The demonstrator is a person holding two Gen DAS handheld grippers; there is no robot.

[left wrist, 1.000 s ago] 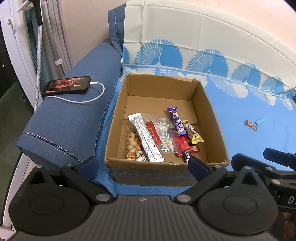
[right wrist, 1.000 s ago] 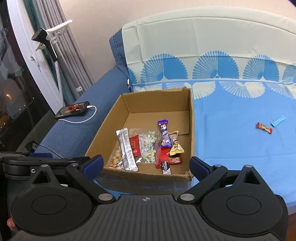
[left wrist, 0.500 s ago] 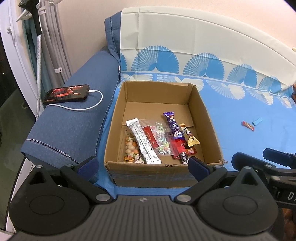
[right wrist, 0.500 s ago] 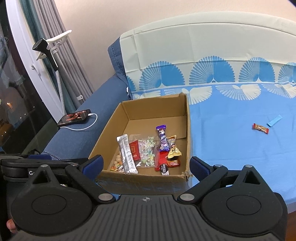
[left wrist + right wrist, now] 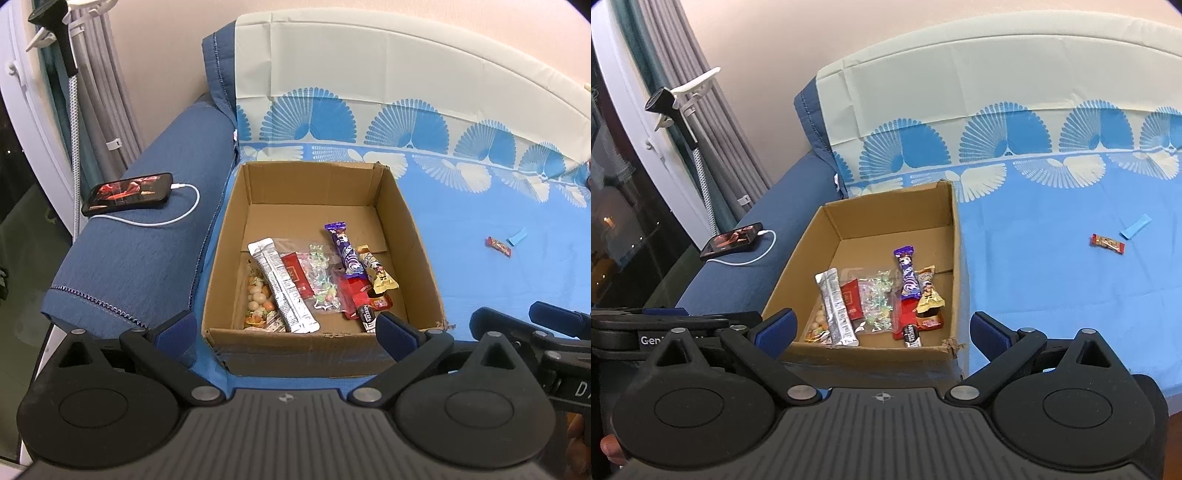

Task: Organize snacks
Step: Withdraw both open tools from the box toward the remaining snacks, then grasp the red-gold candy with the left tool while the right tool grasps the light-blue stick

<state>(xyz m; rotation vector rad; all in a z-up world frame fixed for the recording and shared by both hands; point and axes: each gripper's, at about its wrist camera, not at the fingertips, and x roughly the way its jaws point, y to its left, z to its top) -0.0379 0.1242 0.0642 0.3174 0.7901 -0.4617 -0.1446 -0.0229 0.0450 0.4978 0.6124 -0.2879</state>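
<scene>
An open cardboard box point(image 5: 406, 236) point(image 5: 955, 258) sits on a blue sheet and holds several snacks: a silver stick pack point(image 5: 282, 286), a purple bar point(image 5: 343, 247) point(image 5: 908, 273), a red pack, clear candy bags. A small red candy point(image 5: 498, 246) point(image 5: 1107, 244) and a light blue wrapper point(image 5: 516, 237) point(image 5: 1136, 226) lie on the sheet to the box's right. My left gripper point(image 5: 284, 330) is open and empty, held back from the box's near wall. My right gripper point(image 5: 882, 330) is open and empty, also behind the near wall.
A phone point(image 5: 127, 194) point(image 5: 733, 239) on a white cable lies on the blue sofa arm left of the box. A stand with a handheld device point(image 5: 677, 107) and curtains are at the far left. The patterned sofa back point(image 5: 369, 122) rises behind the box.
Both grippers have drawn back and up from the box, so it looks smaller and farther. Nothing was taken or let go.
</scene>
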